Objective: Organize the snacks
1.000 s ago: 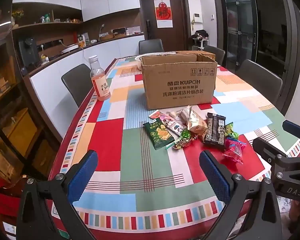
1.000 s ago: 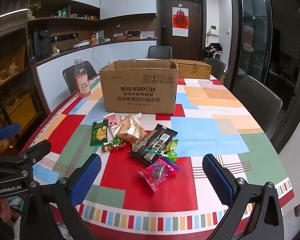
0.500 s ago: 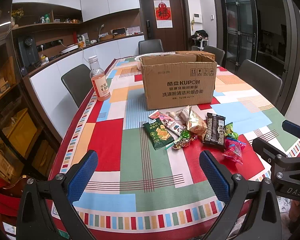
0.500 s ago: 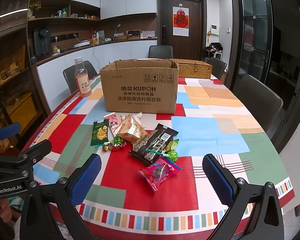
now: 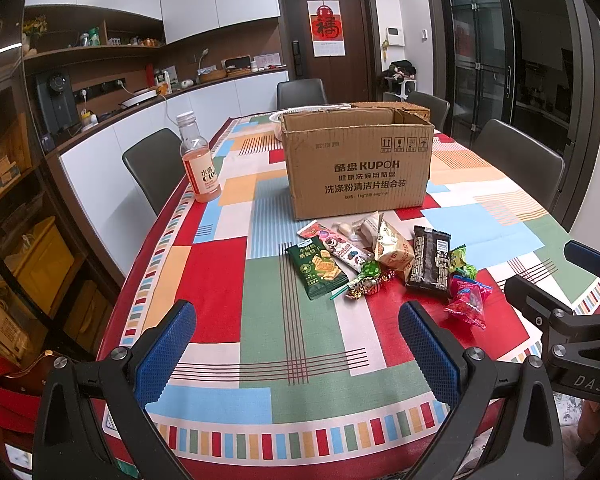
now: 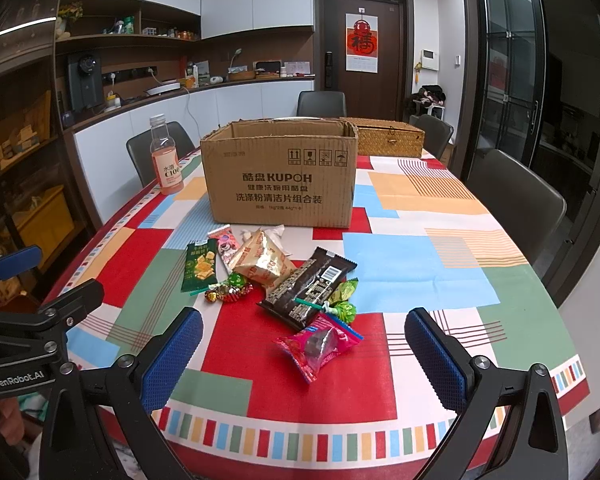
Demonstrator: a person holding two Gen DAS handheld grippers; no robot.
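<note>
While flat, chocolate bar [image 6: 309,289] points boxward (diagonally).

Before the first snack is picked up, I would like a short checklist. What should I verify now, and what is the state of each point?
1. Left gripper open, empty: ok.
2. Right gripper open, empty: ok.
3. Cardboard box open on top: ok.
4. Room inside the box: cannot tell, the interior is hidden.
5. Pink packet nearest the right gripper, lying apart from the pile: ok.
6. Bottle upright, away from the snacks: ok.
</note>
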